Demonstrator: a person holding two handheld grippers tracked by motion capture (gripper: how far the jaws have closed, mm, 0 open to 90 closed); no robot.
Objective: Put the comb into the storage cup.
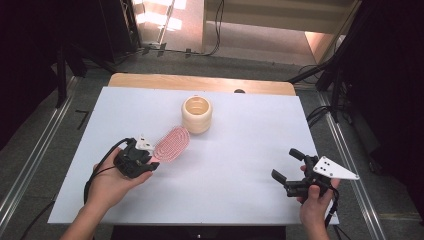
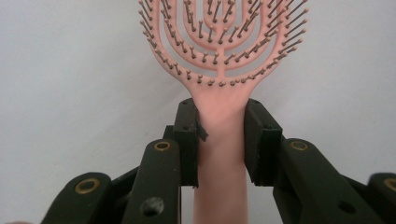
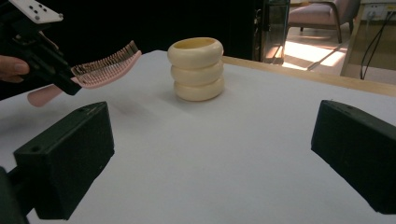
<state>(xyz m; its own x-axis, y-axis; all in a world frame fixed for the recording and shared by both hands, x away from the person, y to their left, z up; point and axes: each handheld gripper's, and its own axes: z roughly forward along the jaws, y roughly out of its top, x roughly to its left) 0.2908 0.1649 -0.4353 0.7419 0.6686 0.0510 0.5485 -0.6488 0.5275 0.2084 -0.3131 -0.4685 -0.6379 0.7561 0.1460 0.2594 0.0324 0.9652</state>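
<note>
White paper is covering the table [image 1: 240, 200]. Left gripper [image 1: 150, 159] is clamping its fingers [image 2: 187, 140] on a pink brush [image 1: 171, 144] at the handle's neck, lifting it near a cream holder [image 1: 196, 114]. Light, stiff plastic; the smooth handle could slip. Right gripper [image 1: 286, 166] is hovering, fingers apart.

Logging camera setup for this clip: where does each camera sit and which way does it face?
High view: above the person's side, looking forward and down on the table; forearms, left gripper and right gripper show.
Left gripper view: along its jaws, shut on the pink hairbrush.
Right gripper view: low, across the table toward the cream holder, jaws apart.
All three show the hairbrush.
</note>
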